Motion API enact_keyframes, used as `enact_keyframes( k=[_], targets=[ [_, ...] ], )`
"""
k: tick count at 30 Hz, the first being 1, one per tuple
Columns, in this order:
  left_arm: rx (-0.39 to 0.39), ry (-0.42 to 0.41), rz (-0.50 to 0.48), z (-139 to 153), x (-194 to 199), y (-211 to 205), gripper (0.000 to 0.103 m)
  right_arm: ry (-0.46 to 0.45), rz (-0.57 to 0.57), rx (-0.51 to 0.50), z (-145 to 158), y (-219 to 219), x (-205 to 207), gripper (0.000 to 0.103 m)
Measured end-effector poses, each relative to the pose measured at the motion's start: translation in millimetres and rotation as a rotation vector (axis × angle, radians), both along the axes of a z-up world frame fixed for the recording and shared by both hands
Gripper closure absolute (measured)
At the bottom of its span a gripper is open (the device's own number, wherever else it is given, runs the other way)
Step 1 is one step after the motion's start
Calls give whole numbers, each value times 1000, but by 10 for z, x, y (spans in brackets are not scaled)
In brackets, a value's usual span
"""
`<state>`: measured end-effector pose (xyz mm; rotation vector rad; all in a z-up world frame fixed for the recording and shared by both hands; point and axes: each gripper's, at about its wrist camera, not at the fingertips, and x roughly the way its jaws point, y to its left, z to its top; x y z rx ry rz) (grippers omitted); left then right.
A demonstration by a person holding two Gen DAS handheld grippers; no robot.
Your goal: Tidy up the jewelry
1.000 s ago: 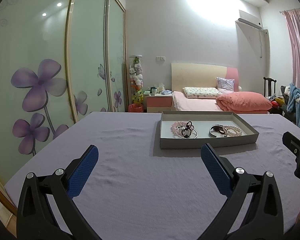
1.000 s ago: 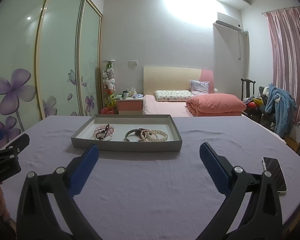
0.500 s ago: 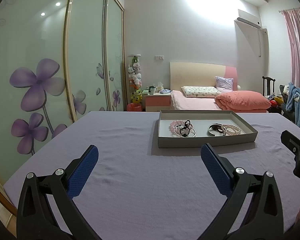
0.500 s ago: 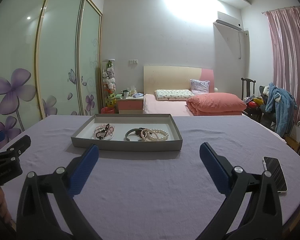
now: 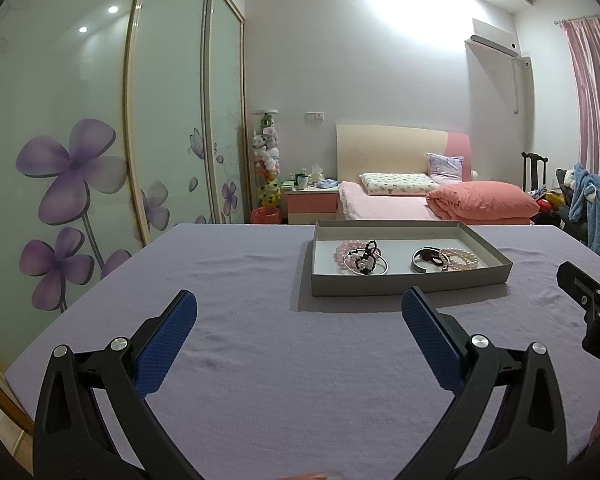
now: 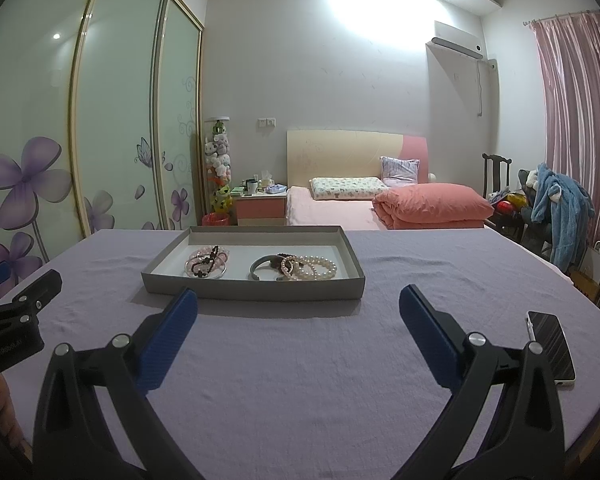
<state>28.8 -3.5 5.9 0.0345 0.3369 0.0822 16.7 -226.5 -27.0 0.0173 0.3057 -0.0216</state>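
A shallow grey tray sits on the purple tablecloth ahead of both grippers. Inside it lie two heaps of jewelry: pink and dark bead bracelets with a silver bangle, and a grey cuff with pearl bracelets. My left gripper is open and empty, short of the tray and to its left. My right gripper is open and empty, just in front of the tray's near wall.
A smartphone lies on the cloth at the right edge of the table. Sliding wardrobe doors with purple flowers stand to the left. A bed and a chair with clothes are beyond the table.
Both grippers stay open and empty. The views have shifted only slightly; the tray sits a little lower and nearer in the right wrist view.
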Motion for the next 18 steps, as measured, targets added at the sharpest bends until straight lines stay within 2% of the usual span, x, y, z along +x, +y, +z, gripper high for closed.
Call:
enact_keyframes(
  k=[18],
  targets=[
    [1, 3, 3, 2, 13, -1, 2, 6, 1, 0, -20, 30, -9, 4]
  ],
)
